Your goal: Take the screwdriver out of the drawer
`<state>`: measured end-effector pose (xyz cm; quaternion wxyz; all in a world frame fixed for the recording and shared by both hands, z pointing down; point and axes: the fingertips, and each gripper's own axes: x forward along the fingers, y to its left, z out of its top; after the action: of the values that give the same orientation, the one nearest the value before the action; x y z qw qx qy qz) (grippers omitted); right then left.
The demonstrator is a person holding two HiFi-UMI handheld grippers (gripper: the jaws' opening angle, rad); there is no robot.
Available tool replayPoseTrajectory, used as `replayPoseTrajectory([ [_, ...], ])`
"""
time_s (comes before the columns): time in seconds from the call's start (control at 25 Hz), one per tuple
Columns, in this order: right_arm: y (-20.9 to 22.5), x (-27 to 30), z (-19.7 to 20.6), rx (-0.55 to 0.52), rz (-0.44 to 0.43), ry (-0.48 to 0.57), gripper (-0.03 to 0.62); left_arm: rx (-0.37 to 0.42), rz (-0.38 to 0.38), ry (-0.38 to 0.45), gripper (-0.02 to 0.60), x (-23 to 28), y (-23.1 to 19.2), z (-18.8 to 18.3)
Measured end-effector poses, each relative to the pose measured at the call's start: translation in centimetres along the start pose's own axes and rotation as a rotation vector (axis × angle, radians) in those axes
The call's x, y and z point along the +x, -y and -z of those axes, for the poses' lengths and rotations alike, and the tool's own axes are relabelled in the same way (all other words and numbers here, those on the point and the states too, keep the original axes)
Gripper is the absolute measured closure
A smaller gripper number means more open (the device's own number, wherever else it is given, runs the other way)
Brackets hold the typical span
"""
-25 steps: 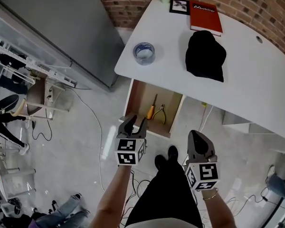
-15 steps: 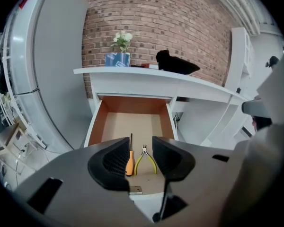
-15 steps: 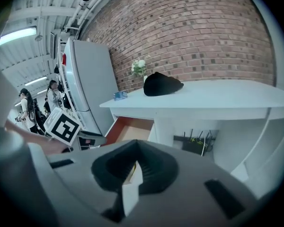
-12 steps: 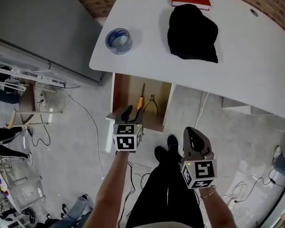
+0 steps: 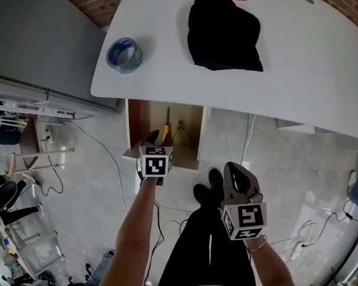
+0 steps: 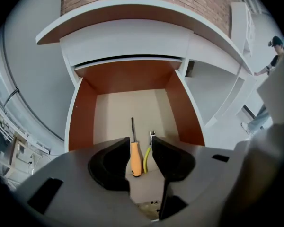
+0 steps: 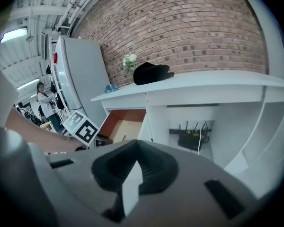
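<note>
Orange-handled, the screwdriver point(image 6: 135, 158) lies flat on the floor of the open wooden drawer point(image 6: 80, 122) under the white desk point(image 5: 310, 70), its shaft pointing toward the drawer's back. Yellow-handled pliers point(image 6: 146, 159) lie just beside it. My left gripper point(image 6: 141, 142) hangs at the drawer's front edge, jaws wide apart and gripping nothing; the screwdriver shows in the gap beyond them. My right gripper point(image 7: 136, 145) hangs by my leg, well apart from the drawer, jaws brought together at the tips on nothing.
</note>
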<state>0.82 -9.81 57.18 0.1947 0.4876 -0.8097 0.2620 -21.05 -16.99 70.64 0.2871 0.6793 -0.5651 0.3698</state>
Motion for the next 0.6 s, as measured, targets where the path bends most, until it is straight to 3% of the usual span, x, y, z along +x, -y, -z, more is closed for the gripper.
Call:
replayPoseTrajectory([
  [0.6, 1.6, 1.3, 1.5, 0.053, 0.042, -0.013, 0.592, 0.028, 0.007, -0.150, 0.440, 6.0, -1.1, 0.5],
])
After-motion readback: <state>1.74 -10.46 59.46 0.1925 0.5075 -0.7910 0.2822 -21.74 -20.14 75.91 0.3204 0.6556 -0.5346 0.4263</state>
